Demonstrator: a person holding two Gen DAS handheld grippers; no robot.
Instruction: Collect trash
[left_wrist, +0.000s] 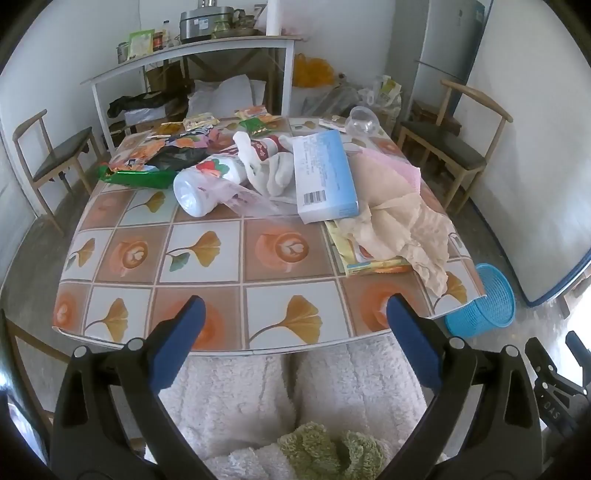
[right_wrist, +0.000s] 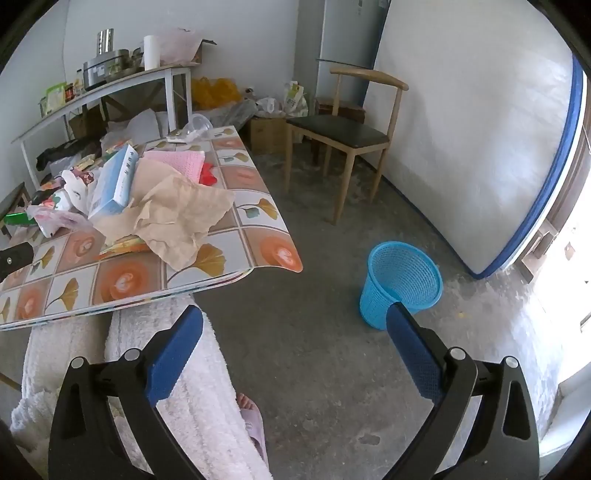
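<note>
Both grippers hang spread and empty: left gripper (left_wrist: 295, 306) over the table (left_wrist: 207, 258) edge, where wrappers (left_wrist: 147, 162) sit half buried under a bottle (left_wrist: 207, 184), box (left_wrist: 325, 173) and cloth (left_wrist: 399, 206); right gripper (right_wrist: 295, 317) near the floor basket (right_wrist: 402, 280), its base partly hidden.

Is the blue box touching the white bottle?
Apart. The left wrist view shows the blue box and white bottle separated by white cloth.

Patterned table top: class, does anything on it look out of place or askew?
Yes. A white plastic bottle lies on its side among the litter, and a light-blue cardboard box rests tilted on the heap. Crumpled beige paper droops over the patterned table's edge. Nothing has visibly spilled.
</note>
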